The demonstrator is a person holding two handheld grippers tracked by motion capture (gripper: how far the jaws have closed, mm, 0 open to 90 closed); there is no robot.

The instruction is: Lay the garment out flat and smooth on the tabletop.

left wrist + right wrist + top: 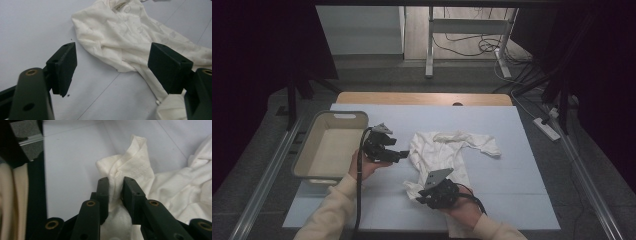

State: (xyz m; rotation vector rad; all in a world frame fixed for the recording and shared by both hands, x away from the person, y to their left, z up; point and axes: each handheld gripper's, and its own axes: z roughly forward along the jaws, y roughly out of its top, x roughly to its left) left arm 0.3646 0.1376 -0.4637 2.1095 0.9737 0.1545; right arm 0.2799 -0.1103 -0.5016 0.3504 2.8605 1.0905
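A white shirt (447,152) lies crumpled in the middle of the pale blue table cover (512,175). My right gripper (422,198) is at the shirt's near left corner, and in the right gripper view it (115,182) is shut on a bunched fold of the hem (132,162). My left gripper (404,154) hovers at the shirt's left edge. In the left gripper view it (111,61) stands open, its jaws wide apart over the shirt (125,35) and the bare table.
A grey plastic basket (312,150) sits at the table's left side, beside my left hand. A cream sleeve (332,210) and the gripper cable (358,200) come in from the bottom. Beyond the table's far wooden edge (422,98) are a desk frame and cables on the floor.
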